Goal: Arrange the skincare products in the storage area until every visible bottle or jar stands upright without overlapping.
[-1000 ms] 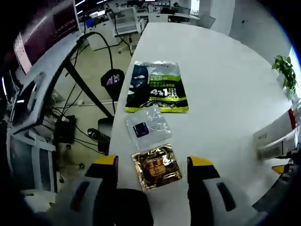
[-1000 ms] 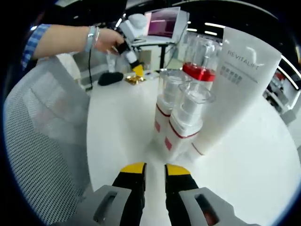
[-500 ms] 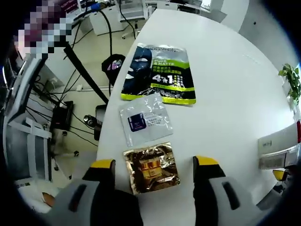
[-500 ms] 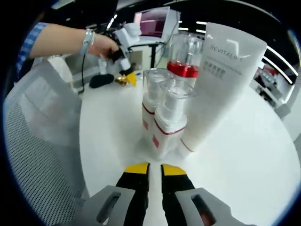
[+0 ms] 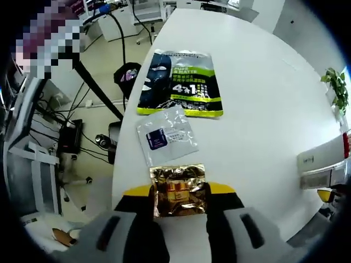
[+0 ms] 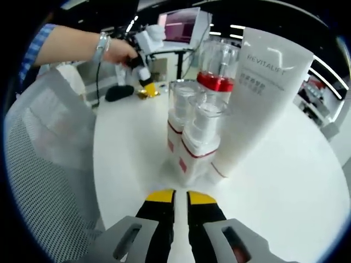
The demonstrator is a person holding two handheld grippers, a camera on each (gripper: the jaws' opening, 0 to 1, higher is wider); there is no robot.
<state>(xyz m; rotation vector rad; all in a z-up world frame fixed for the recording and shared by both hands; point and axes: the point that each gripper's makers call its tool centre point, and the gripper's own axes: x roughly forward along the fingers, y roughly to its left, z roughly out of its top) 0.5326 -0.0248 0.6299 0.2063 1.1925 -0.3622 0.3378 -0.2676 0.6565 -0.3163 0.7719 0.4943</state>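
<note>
Both jaws of the left gripper (image 5: 179, 193) pinch the gold sachet (image 5: 179, 189).

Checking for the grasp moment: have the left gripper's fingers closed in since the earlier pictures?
Yes. The left gripper's fingers, earlier well clear of the gold sachet on either side, now press against its edges.

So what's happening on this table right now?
A person is working with two handheld grippers on a white table. The left gripper has its jaws closed against the sides of a gold foil sachet lying near the table edge, next to a clear sachet and a dark green pouch. The right gripper, jaws nearly together and holding nothing, points at upright bottles and a white tube standing close together.
</note>
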